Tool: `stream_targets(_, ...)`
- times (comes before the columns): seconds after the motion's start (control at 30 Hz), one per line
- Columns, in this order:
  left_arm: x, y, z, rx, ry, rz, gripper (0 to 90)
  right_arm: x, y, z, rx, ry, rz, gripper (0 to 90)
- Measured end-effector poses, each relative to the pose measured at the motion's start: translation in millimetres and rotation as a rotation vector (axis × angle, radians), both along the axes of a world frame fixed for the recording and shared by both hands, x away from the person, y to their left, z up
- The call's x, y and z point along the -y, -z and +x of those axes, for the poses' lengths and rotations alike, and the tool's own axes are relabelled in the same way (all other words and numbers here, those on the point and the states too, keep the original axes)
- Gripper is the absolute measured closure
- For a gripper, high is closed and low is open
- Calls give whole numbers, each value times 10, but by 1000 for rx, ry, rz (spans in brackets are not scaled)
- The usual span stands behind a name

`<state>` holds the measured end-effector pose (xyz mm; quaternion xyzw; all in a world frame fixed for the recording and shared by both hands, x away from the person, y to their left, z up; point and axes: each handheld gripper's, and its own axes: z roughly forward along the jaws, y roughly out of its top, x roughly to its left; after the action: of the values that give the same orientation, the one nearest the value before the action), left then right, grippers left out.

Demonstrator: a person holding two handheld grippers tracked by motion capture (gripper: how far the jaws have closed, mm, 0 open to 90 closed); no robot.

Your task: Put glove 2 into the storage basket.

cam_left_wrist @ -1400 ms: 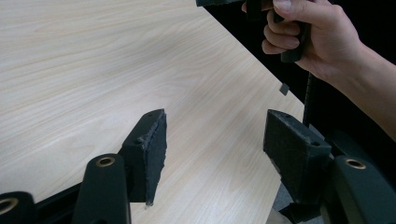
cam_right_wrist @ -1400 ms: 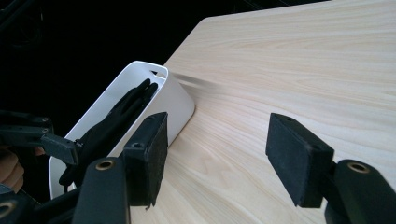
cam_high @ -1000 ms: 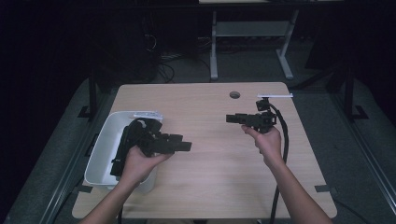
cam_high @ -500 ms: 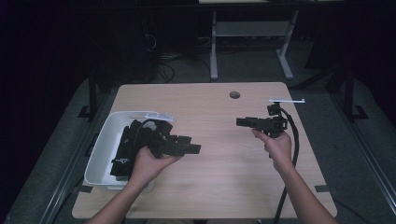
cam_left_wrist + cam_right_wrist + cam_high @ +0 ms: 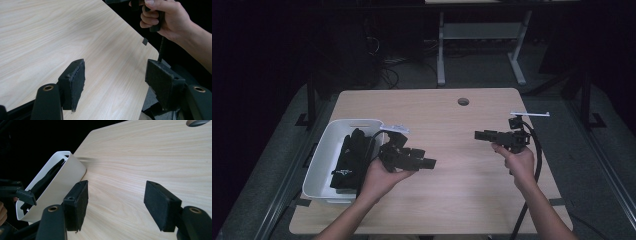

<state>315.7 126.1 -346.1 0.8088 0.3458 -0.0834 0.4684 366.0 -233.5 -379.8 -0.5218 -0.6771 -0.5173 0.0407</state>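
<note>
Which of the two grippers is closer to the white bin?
The left gripper: it hovers right beside the white bin holding dark items, while the right gripper is far across the table.

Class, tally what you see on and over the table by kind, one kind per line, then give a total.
Handheld grippers: 2, the left gripper and the right gripper
White bins: 1
Dark bundles inside the bin: 1
Total: 4

Likely a lab: bare wooden table point(image 5: 452, 125) with cable hole point(image 5: 463, 101), dark surround, cables on floor point(image 5: 387, 70).
</note>
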Motion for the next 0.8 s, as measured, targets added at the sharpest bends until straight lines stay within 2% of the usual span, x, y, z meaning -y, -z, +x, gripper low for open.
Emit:
stream_targets(0.33,93,68,-25,-6,14,-2,316,148,119,-83,-27,18,-9,355)
stream_targets(0.67,143,148,-60,5,23,3,306,268,208,-160,-30,33,-11,349)
stream_targets(0.8,158,188,-72,-3,17,0,301,313,233,-185,-34,37,-17,348)
